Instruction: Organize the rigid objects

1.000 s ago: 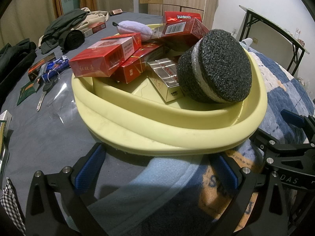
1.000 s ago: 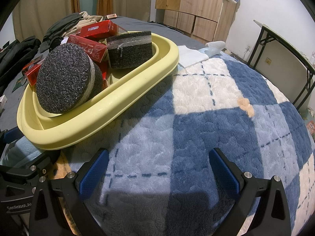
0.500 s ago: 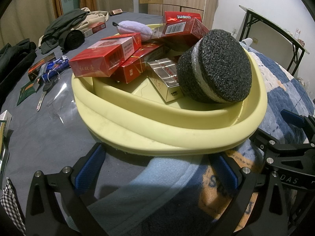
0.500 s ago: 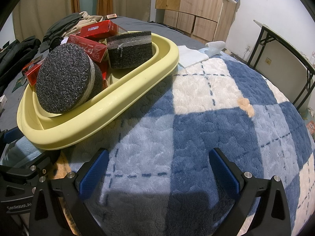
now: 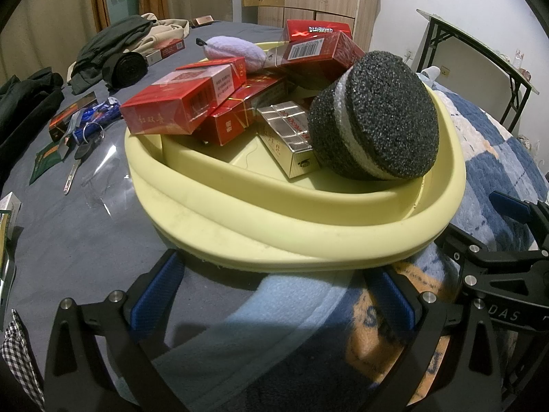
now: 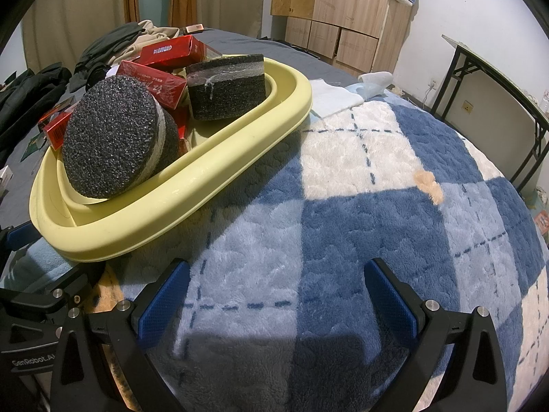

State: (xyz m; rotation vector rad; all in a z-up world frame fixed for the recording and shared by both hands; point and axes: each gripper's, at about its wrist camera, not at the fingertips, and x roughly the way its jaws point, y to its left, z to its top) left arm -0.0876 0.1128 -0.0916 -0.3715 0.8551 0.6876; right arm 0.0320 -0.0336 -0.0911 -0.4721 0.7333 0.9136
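The yellow basin (image 5: 308,237) sits on the bed, heaped with red boxes (image 5: 178,106) and a round black sponge (image 5: 377,120). Both the left gripper (image 5: 274,292) and right gripper (image 6: 274,295) hover spread apart and empty just before it. The step looks like a pause between pickups; next likely calls for reaching a loose item such as the key (image 5: 73,168) left of the basin.

Both wrist views sit low, close beside the yellow basin (image 5: 308,240); left faces it, right overlooks blanket (image 6: 343,206).

Two black handheld grippers, blue-padded fingers.
Left gripper (image 5: 274,295) and right gripper (image 6: 276,295): black angular frames, silver screws, textured blue pads (image 6: 163,305), white lettering on bodies.
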